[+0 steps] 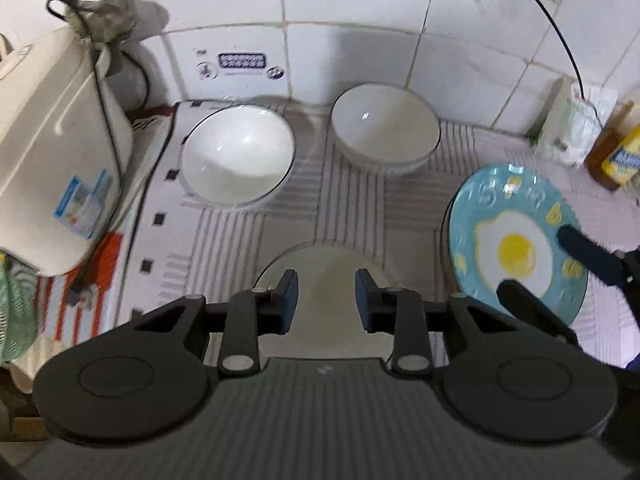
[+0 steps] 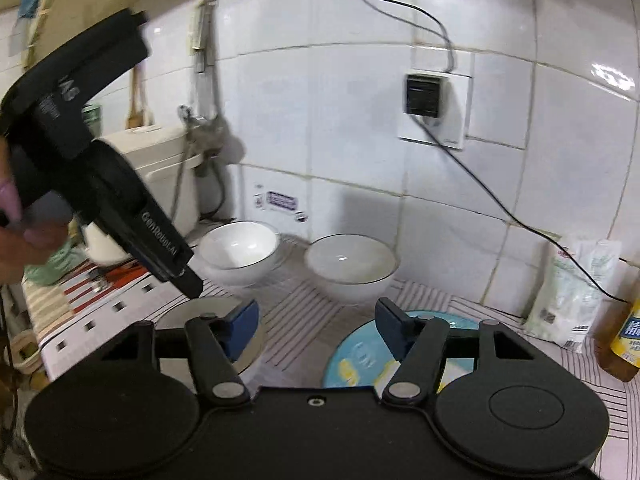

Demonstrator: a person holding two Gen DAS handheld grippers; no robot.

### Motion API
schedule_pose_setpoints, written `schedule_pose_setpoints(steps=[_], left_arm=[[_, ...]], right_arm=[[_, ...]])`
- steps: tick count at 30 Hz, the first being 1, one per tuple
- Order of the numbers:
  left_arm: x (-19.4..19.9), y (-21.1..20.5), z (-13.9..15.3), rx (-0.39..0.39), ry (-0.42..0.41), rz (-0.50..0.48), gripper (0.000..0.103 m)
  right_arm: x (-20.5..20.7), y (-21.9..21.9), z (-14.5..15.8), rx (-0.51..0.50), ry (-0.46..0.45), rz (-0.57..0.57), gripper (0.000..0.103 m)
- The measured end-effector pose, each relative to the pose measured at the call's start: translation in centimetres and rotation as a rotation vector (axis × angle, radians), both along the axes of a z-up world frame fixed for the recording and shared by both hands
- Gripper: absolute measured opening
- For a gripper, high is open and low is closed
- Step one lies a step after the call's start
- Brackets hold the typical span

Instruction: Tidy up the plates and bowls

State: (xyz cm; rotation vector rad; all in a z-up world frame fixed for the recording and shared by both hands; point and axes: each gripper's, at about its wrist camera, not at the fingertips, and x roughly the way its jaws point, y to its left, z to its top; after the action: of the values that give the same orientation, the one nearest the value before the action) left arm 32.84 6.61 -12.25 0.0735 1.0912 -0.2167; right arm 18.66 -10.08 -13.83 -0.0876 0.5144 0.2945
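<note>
Two white bowls (image 1: 238, 155) (image 1: 386, 125) sit apart by the tiled wall (image 1: 352, 56), on the striped cloth (image 1: 352, 196). Nearer lie a pale plate (image 1: 324, 276) and a blue egg-print plate (image 1: 516, 240), side by side, nothing stacked. The left gripper (image 1: 326, 298) hangs over the pale plate, fingers parted, holding nothing. The right gripper (image 2: 316, 320) hovers above the blue plate, fingers spread, apparently empty; blur hides any contact.

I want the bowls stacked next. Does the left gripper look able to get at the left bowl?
Probably yes. The left gripper hangs open and empty over a plain plate, and only bare cloth lies between it and the left bowl.
</note>
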Motion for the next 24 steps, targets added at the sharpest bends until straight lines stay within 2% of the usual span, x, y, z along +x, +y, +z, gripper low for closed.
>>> schedule_pose_setpoints(steps=[1, 6, 11, 15, 20, 24], left_arm=[[0.6, -0.2, -0.1, -0.015, -0.011, 0.005, 0.030], [3.4, -0.8, -0.7, -0.068, -0.061, 0.045, 0.031], [7.3, -2.4, -1.3, -0.060, -0.043, 0.088, 0.039], [9.8, -3.4, -2.9, -0.041, -0.022, 0.100, 0.040], [11.7, -3.8, -5.6, -0.033, 0.018, 0.126, 0.038], [12.4, -3.8, -6.3, -0.026, 0.031, 0.124, 0.038]], right_arm=[[0.5, -0.4, 0.0, 0.013, 0.008, -0.011, 0.060], [4.4, -1.0, -0.6, 0.073, 0.003, -0.059, 0.056], [7.9, -0.3, -2.2, 0.060, 0.035, -0.145, 0.056], [10.1, -0.2, -2.8, 0.066, 0.073, -0.187, 0.055], [13.5, -0.8, -4.4, 0.123, 0.147, -0.211, 0.046], [15.3, -0.8, -5.9, 0.134, 0.181, -0.229, 0.042]])
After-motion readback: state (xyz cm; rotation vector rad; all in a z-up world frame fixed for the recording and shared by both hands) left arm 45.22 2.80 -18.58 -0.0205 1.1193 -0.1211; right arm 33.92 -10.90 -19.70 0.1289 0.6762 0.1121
